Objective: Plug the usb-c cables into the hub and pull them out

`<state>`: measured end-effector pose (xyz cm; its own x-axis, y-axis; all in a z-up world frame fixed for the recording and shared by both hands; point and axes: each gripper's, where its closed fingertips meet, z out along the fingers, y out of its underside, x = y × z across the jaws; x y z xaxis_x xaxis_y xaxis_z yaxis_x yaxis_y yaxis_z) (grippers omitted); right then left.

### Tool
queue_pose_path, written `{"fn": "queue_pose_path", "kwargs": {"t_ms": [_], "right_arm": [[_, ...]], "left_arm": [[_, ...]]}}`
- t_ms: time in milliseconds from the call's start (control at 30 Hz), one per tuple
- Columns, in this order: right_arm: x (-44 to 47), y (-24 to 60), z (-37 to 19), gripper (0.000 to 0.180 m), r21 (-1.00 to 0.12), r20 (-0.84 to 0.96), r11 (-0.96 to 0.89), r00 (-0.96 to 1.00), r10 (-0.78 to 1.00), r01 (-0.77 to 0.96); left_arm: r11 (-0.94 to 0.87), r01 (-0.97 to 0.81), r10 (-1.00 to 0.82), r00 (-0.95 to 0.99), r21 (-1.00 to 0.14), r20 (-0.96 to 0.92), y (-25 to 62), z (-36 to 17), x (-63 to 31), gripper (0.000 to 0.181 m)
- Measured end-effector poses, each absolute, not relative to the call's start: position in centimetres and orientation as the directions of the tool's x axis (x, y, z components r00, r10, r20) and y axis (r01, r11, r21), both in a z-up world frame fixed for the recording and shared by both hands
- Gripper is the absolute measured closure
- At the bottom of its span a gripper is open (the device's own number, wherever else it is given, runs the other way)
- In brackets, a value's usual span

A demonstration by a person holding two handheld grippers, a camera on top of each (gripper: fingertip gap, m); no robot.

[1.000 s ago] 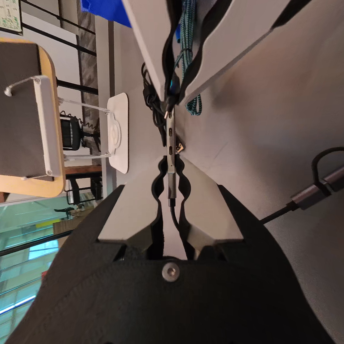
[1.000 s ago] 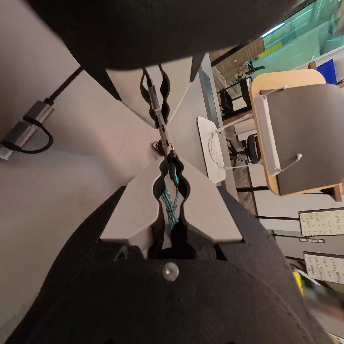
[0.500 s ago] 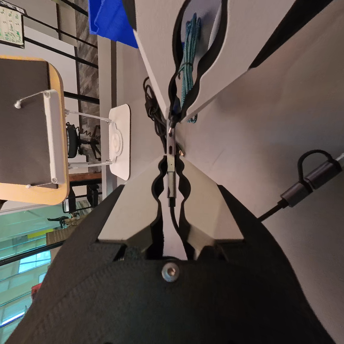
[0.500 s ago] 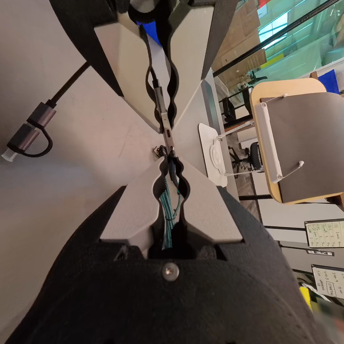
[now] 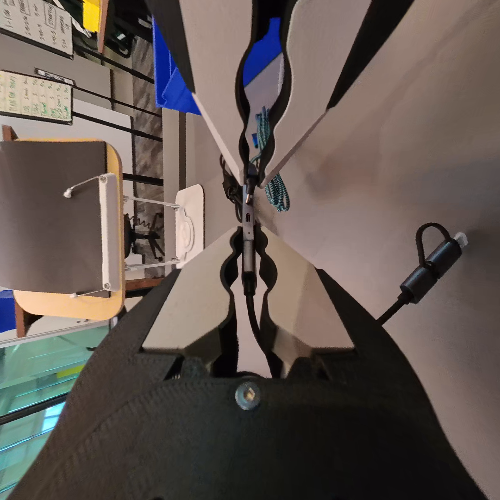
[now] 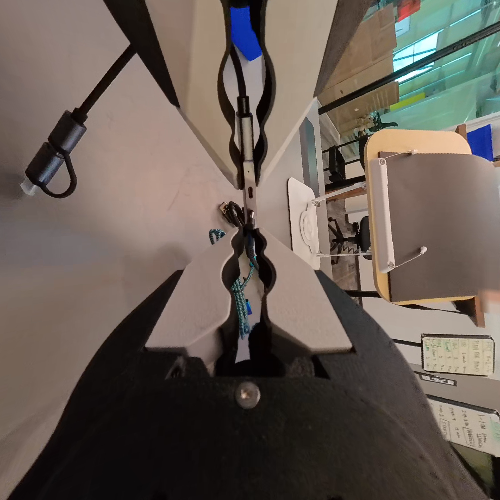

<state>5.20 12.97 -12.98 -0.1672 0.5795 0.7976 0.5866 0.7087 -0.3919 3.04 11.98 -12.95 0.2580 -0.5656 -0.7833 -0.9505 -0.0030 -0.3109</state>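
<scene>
My left gripper [image 5: 247, 230] is shut on the slim grey hub [image 5: 247, 216], whose far end sticks out past the fingertips with one port showing. My right gripper [image 5: 252, 184] comes in from the opposite side, shut on the USB-C plug [image 5: 247, 195] of the teal braided cable [image 5: 276, 195]. The plug's metal tip rests against the hub's far end; I cannot tell if it is seated. In the right wrist view, my right gripper [image 6: 247, 231] holds the plug [image 6: 251, 217] at the end of the hub [image 6: 250, 190], which my left gripper [image 6: 247, 186] grips.
The hub's own black cable ends in a dark adapter plug [image 5: 430, 266] lying on the grey table [image 5: 378, 162]. A coiled black cable [image 6: 232, 213] lies beside the hub. A white pad [image 5: 189, 224], a wooden board with a dark panel [image 5: 54, 216] and a blue bin [image 5: 173, 81] lie beyond. Less than 4 cm separates the two grippers' tips.
Both grippers have swung and shifted, so the background has slid in both views. Less of the hub shows between the fingertips. Both stay shut on hub and plug.
</scene>
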Motion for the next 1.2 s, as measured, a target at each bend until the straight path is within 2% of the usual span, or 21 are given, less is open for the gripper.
{"fn": "queue_pose_path", "kwargs": {"t_ms": [200, 400, 567, 667, 800, 1067, 1200], "right_arm": [[5.4, 12.8, -12.7, 0.175, -0.303, 0.815, 0.738, -0.237, 0.528, 0.604], [5.4, 12.5, -12.3, 0.176, -0.311, 0.807, 0.738, -0.244, 0.538, 0.599], [5.5, 12.2, -11.4, 0.176, -0.39, 0.794, 0.749, -0.215, 0.568, 0.535], [5.4, 11.9, -11.0, 0.176, -0.384, 0.813, 0.779, -0.218, 0.539, 0.495], [5.1, 11.3, -10.6, 0.175, -0.466, 0.782, 0.77, -0.205, 0.589, 0.435], [4.7, 10.9, -10.0, 0.175, -0.594, 0.727, 0.715, -0.136, 0.673, 0.369], [4.4, 10.5, -10.3, 0.175, -0.612, 0.714, 0.704, -0.131, 0.688, 0.361]], "left_arm": [[0.049, -0.969, -0.532, 0.18, -0.243, -0.827, 11.7, -12.6, 3.5, 0.174], [0.094, -0.966, -0.518, 0.158, -0.24, -0.84, 11.3, -11.8, 4.2, 0.175], [0.132, -0.957, -0.506, 0.16, -0.259, -0.848, 11.0, -10.8, 4.7, 0.174], [0.193, -0.937, -0.497, 0.163, -0.292, -0.852, 10.4, -10.0, 5.9, 0.175], [0.239, -0.924, -0.496, 0.148, -0.298, -0.856, 9.9, -9.0, 7.4, 0.175], [0.226, -0.855, -0.538, 0.29, -0.467, -0.791, 9.6, -8.2, 6.4, 0.174], [0.205, -0.831, -0.557, 0.336, -0.518, -0.76, 9.5, -8.2, 5.9, 0.17]]}}
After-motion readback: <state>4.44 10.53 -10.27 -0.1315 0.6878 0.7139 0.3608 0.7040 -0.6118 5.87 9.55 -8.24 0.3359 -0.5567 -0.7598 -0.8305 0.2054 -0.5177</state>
